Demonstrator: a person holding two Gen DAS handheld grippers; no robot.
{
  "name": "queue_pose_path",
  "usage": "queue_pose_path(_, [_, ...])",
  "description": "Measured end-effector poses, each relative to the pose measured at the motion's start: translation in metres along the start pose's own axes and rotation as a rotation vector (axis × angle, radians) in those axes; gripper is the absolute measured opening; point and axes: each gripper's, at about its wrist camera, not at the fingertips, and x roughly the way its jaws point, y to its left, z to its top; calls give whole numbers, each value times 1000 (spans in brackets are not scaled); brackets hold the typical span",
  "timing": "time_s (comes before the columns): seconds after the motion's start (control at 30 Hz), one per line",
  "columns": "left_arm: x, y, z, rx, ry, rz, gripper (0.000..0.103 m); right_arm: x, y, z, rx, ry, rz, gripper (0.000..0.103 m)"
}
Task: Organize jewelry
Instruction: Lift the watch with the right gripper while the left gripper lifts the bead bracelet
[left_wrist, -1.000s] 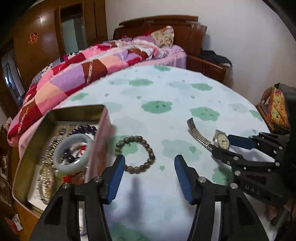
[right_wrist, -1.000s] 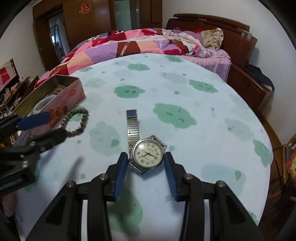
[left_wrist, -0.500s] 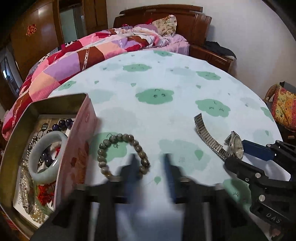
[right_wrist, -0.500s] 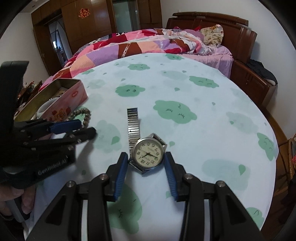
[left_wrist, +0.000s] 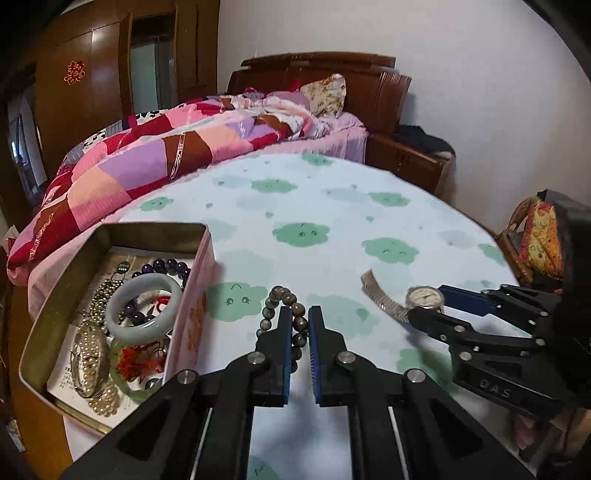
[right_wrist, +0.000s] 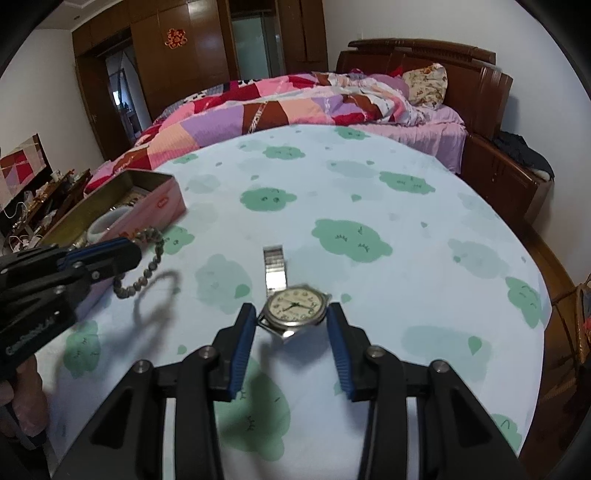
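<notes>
Beaded bracelet (left_wrist: 286, 321) is hanging pinched in the left gripper (left_wrist: 298, 345), tin (left_wrist: 110, 230) lying leftward; right gripper (right_wrist: 291, 345) is clasping the watch (right_wrist: 295, 307).

left wrist: low, facing bed | right wrist: likewise | shared: table (left_wrist: 332, 206), bed (right_wrist: 295, 99), seemingly each other's claw

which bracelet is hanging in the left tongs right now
The grey-green beaded bracelet, pinched in the left tongs. The pale jade bangle and purple beads lie in the tin.

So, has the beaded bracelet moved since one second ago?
Yes. The beaded bracelet, then flat on the tablecloth beside the tin box, now hangs lifted in the left gripper, its shadow below.
</notes>
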Motion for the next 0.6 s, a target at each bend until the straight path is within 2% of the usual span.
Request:
queue_pose_path(0.1, [-9,-3,1,0,-13,-12,8,-9,2,5,-7,-21,6,38])
queue_pose_path(0.13, [-12,-4,1,-1,-17,-17,8,-12,3,7,-9,-27,11,22])
queue_pose_path(0.17, [-15,-5,2,-1,-20,-20,8,-16,4,9,-13,-37,2,19])
queue_pose_path(0.2, [-16,-6,2,0,-22,-24,8,-18,4,10,-15,-42,8,9])
queue_pose_path(0.53, [-20,-6,1,-7,-17,-29,8,-14,-2,9,-7,-24,-11,10])
queue_pose_path(0.57, [-20,-6,1,-8,-18,-28,8,-14,-4,8,-5,-27,-24,12])
queue_pose_path(0.6, [-19,-5,1,-8,-19,-29,8,-14,-4,8,-6,-26,-36,29])
